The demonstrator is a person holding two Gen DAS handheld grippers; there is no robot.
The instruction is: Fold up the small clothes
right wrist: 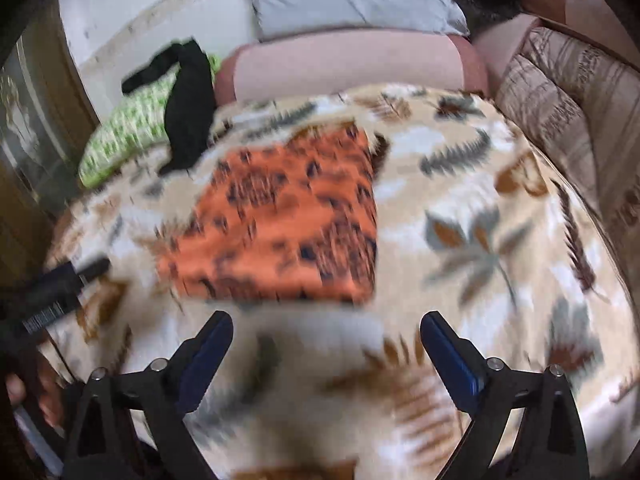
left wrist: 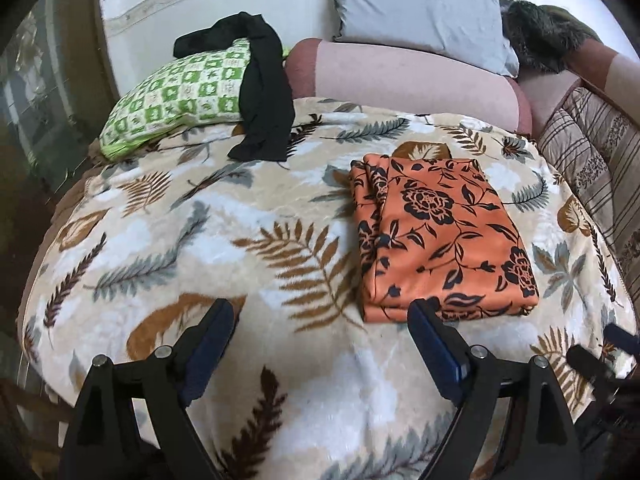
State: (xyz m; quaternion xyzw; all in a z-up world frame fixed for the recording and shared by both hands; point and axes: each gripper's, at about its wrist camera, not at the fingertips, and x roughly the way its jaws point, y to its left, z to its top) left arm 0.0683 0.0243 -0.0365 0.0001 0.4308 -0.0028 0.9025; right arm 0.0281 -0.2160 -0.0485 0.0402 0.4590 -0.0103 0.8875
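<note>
While both tools hang above the bed with nothing between their blue-padded fingers, the left gripper [left wrist: 320, 312] stands spread wide over bare blanket, its right finger just short of the near edge of the folded cloth without visibly touching it, and the right gripper [right wrist: 326, 326] is spread just as wide in its own blurred view, also empty, with only blanket beneath it. At the lower left of the right wrist view part of the other tool and some fingers of the person's hand [right wrist: 16, 392] show at the frame edge. Underneath lies the leaf-patterned blanket [left wrist: 208, 240], cream with brown, grey and white fronds, covering the whole bed. On it, just beyond the fingertips, rests the orange floral cloth [left wrist: 444, 236], folded into a neat flat rectangle with its layered edges showing along its left side; in the right wrist view it lies ahead and slightly left of the open fingers. Farther back, a black garment [left wrist: 264, 96] is draped unfolded over a green checked pillow [left wrist: 176, 96], its lower end trailing onto the blanket. Beside that pillow lies a pink bolster [left wrist: 404, 80], with a grey pillow [left wrist: 420, 8] propped behind it against the white headboard [left wrist: 216, 4]. Striped bedding [left wrist: 592, 168] is bunched at the far right.
</note>
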